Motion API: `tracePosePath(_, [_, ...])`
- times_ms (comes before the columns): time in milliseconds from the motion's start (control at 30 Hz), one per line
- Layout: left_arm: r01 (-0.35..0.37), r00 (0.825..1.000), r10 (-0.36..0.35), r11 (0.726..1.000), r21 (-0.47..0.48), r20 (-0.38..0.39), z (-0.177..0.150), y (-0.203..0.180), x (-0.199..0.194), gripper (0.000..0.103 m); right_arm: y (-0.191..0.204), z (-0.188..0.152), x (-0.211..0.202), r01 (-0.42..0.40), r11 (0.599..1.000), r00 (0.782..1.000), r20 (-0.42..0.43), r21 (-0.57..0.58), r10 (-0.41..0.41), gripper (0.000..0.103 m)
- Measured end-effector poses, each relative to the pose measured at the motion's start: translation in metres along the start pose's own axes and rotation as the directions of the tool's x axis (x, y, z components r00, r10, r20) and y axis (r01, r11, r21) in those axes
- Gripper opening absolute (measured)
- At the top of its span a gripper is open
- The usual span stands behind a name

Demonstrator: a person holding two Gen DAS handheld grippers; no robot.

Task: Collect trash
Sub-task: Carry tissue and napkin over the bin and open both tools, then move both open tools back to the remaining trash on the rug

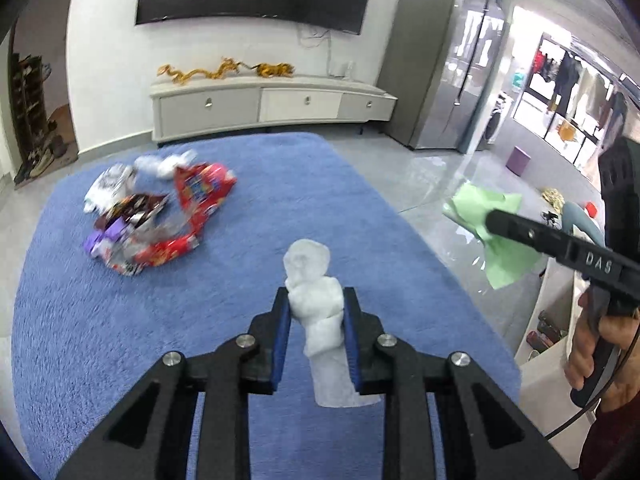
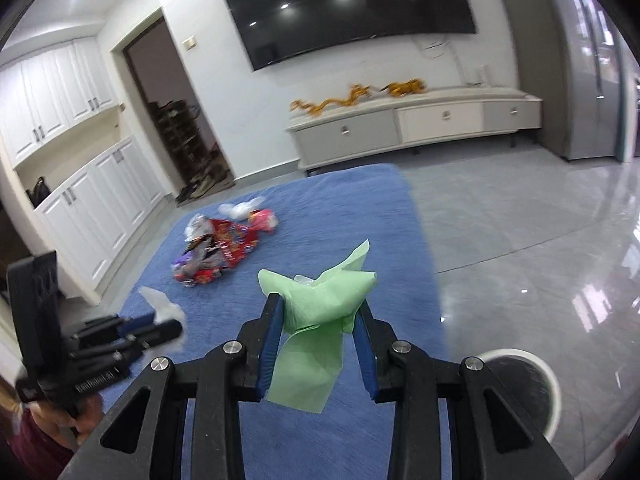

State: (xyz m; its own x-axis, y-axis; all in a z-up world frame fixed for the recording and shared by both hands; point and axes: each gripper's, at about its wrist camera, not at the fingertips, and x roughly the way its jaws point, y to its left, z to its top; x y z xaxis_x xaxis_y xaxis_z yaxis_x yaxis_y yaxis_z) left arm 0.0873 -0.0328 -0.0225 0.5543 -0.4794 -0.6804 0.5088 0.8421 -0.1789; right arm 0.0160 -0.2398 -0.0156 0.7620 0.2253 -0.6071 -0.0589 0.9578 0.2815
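My left gripper is shut on a crumpled white tissue, held above the blue rug. In the right wrist view that same gripper shows at the left with the white tissue in it. My right gripper is shut on a crumpled green paper that hangs down between the pads. From the left wrist view the right gripper sits at the right with the green paper on its tip. A pile of red and purple snack wrappers lies on the rug's far side.
A round white bin with a dark inside stands on the grey floor at the lower right. A low white TV cabinet and a wall TV are behind the rug. A person's hand grips the right handle.
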Motion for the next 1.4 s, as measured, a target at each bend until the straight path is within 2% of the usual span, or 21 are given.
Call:
tracePosePath(200, [0.062,0.998,-0.063,0.995,0.072,0.002,0.015,-0.051,0.005,0.023,-0.045,-0.020,-0.039,0.120,0.991,0.992,0.035,0.061,-0.122,0.032])
tracePosePath(433, [0.163,0.987,-0.159,0.974,0.159,-0.040,0.037,-0.126,0.036,0.023,-0.114,-0.044,-0.064,0.237,0.955,0.970,0.004,0.179,-0.242,0.033])
tracePosePath(567, [0.221,0.974,-0.208,0.960,0.175,-0.089,0.046,-0.168,0.064,0.024,-0.146,-0.055,-0.062,0.266,0.936,0.963,-0.029,0.229,-0.266,0.033])
tracePosePath(767, [0.274,0.954,-0.249,0.951,0.146,-0.168,0.056,-0.209,0.115,0.026,-0.182,-0.070,-0.044,0.295,0.917,0.956,-0.093,0.268,-0.280,0.036])
tracePosePath(867, [0.297,0.941,-0.267,0.946,0.128,-0.206,0.058,-0.223,0.140,0.030,-0.198,-0.079,-0.036,0.304,0.910,0.952,-0.120,0.283,-0.281,0.037])
tracePosePath(900, [0.300,0.939,-0.269,0.946,0.123,-0.216,0.056,-0.224,0.146,0.032,-0.203,-0.081,-0.032,0.309,0.907,0.950,-0.131,0.287,-0.282,0.041])
tracePosePath(967, [0.307,0.931,-0.276,0.946,0.105,-0.237,0.056,-0.229,0.162,0.044,-0.208,-0.085,-0.026,0.308,0.906,0.950,-0.140,0.291,-0.278,0.044])
tracePosePath(1033, [0.319,0.925,-0.290,0.944,0.089,-0.248,0.056,-0.232,0.171,0.054,-0.215,-0.087,-0.021,0.316,0.901,0.947,-0.153,0.297,-0.281,0.053])
tracePosePath(1167, [0.327,0.920,-0.294,0.941,0.092,-0.257,0.052,-0.236,0.177,0.055,-0.225,-0.092,-0.016,0.327,0.890,0.943,-0.167,0.317,-0.287,0.055])
tracePosePath(1400, [0.298,0.940,-0.275,0.950,0.094,-0.202,0.052,-0.222,0.147,0.055,-0.216,-0.089,-0.033,0.321,0.892,0.946,-0.138,0.317,-0.292,0.055])
